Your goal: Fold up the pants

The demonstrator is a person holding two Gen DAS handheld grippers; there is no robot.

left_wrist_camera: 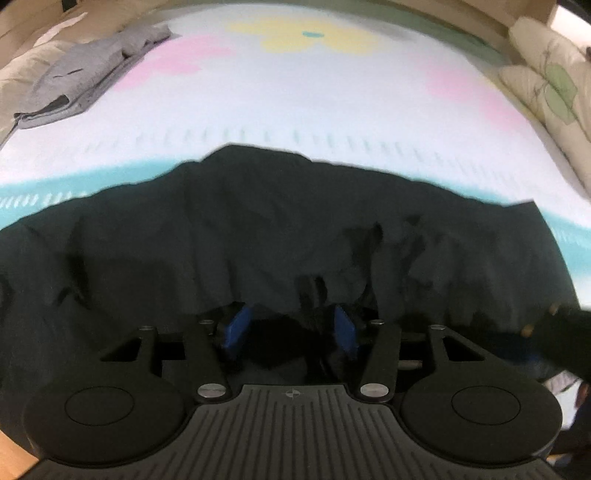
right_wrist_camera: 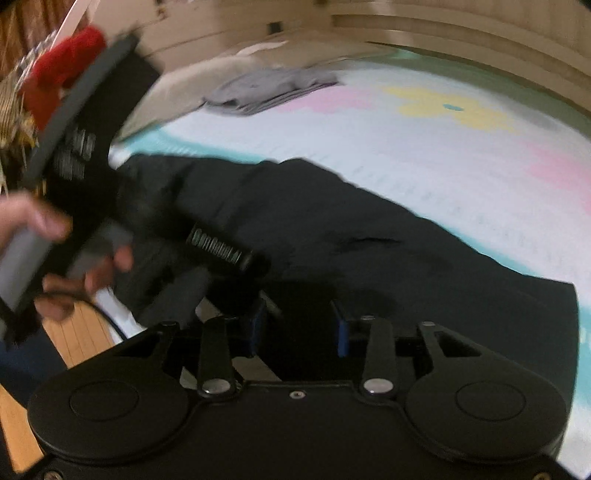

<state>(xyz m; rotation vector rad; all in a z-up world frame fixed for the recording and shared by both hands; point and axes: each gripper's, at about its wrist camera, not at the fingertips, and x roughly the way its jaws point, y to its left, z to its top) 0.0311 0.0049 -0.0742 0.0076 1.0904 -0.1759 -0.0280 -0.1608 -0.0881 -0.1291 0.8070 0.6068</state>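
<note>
1. Pants showing plain black.
2. Bedsheet showing white, with pink patches, yellow flower, teal band.
3. Folded garment showing grey.
4. Gripper pads showing blue.

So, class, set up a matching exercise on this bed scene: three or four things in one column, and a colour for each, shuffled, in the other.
Things:
1. pants
2. folded clothes
3. flower print
4. left hand-held gripper pads

Colours:
A. yellow
B. blue
C. black
D. grey

Pairs: 1-C, 2-D, 3-A, 4-B
</note>
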